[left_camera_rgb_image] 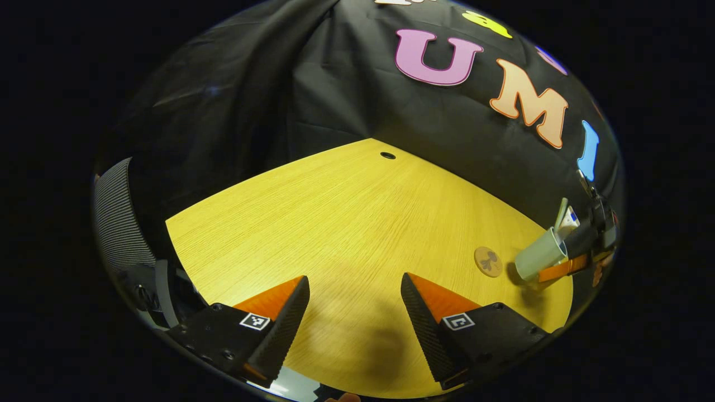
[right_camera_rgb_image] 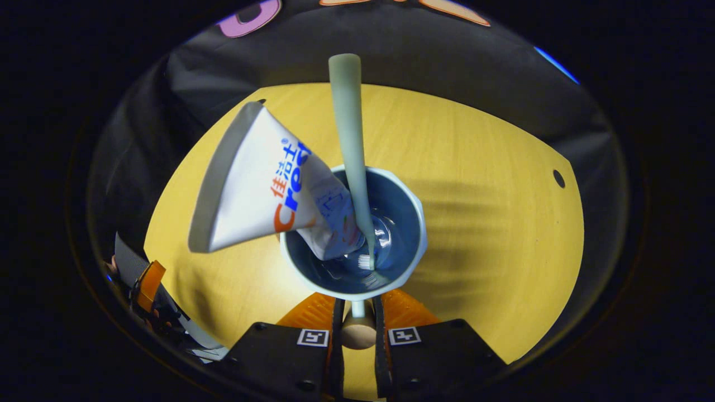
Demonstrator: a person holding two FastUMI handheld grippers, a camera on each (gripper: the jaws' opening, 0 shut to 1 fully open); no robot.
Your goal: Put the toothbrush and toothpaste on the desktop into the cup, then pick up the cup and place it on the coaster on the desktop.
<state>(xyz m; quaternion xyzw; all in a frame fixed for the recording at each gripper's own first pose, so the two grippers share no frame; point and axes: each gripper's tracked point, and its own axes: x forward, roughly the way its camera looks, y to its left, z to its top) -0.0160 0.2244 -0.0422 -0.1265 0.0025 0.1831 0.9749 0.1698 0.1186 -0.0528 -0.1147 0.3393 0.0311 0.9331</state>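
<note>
- Left gripper view: the left gripper (left_camera_rgb_image: 354,312) hangs over the yellow desktop (left_camera_rgb_image: 346,223), its fingers spread wide with nothing but bare wood between them.
- Far to the right in that view, the right gripper (left_camera_rgb_image: 581,254) holds the pale cup (left_camera_rgb_image: 539,258) by its handle. The cup looks tipped on its side here, which may be the lens; whether its base touches the wood cannot be told.
- The round coaster (left_camera_rgb_image: 488,261) lies flat just beside the cup, on the side away from the right gripper.
- Right gripper view: the right gripper (right_camera_rgb_image: 357,329) has its fingers drawn close together, clamped on the cup's handle (right_camera_rgb_image: 357,330), with a rounded knob showing between them.
- The cup (right_camera_rgb_image: 408,257) sits directly ahead, its blue inside open to the camera. The toothpaste (right_camera_rgb_image: 262,190) leans out over the left rim, flat end up, and the toothbrush (right_camera_rgb_image: 349,139) stands nearly straight with its bristles at the bottom.
- Judgement: both items are in, so the step in hand is carrying the cup to the coaster.
- Done well, that means keeping the cup level so the top-heavy tube does not tip out.
- The base should be centred over the disc, lowered until it rests flat, and only then released.
</note>
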